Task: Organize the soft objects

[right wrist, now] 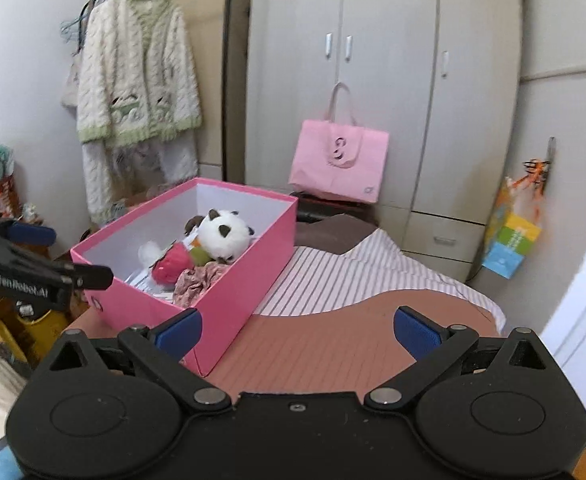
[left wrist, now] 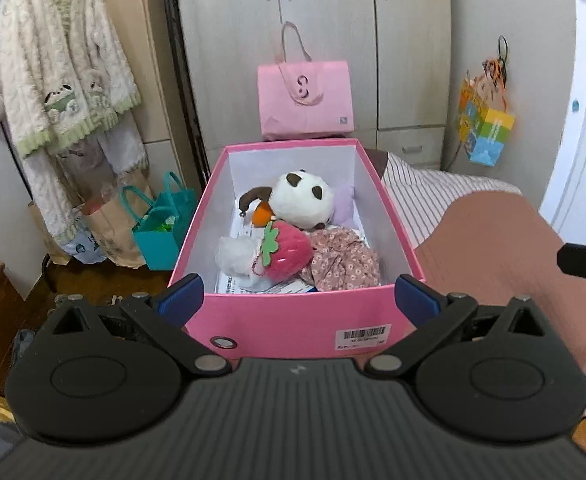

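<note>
A pink box stands open on the bed. Inside lie a panda plush, a strawberry plush, a white fluffy toy and a floral cloth. My left gripper is open and empty, its blue pads level with the box's near wall. My right gripper is open and empty, over the brown cover to the right of the box. The panda and strawberry also show in the right wrist view. The left gripper shows at that view's left edge.
A pink tote bag leans on the wardrobe behind the box. Striped bedding and a brown cover lie to the right. Hanging pyjamas, paper bags and a teal bag stand left.
</note>
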A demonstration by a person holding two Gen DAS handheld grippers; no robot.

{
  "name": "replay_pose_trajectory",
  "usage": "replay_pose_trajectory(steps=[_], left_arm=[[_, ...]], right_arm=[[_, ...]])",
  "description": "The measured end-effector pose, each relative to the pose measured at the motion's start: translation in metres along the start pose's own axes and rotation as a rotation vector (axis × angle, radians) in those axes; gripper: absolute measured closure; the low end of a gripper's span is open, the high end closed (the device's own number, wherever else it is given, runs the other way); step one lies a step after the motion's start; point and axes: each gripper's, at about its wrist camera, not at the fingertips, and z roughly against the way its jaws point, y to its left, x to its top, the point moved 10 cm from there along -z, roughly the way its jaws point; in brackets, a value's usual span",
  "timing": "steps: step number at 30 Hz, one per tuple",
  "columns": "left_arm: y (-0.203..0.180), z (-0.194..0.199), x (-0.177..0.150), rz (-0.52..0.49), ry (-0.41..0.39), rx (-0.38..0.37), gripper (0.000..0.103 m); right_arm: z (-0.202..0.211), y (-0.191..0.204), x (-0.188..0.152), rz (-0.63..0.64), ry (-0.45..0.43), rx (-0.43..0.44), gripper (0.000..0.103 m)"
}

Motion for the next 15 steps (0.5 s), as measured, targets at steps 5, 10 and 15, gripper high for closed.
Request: replay_pose_trajectory(steps=[5,10,15], left_arm=[[-0.014,-0.005,-0.012,0.025,0.020,-0.047,0.000],[-0.028,-0.006,-0.017,-0.012,0.009,-0.069,0.000],[-0.037,-0.001,-0.021,-0.021,-0.005,-0.095,0.000]], right_arm=[[0.007,-0.001,-0.009,-0.068,0.014,0.006,0.000],[0.015,-0.005,-0.014,-0.079,0.001,-0.038,0.000],[0.020,-0.004,-0.022,-0.100,0.000,-0.033,0.000]])
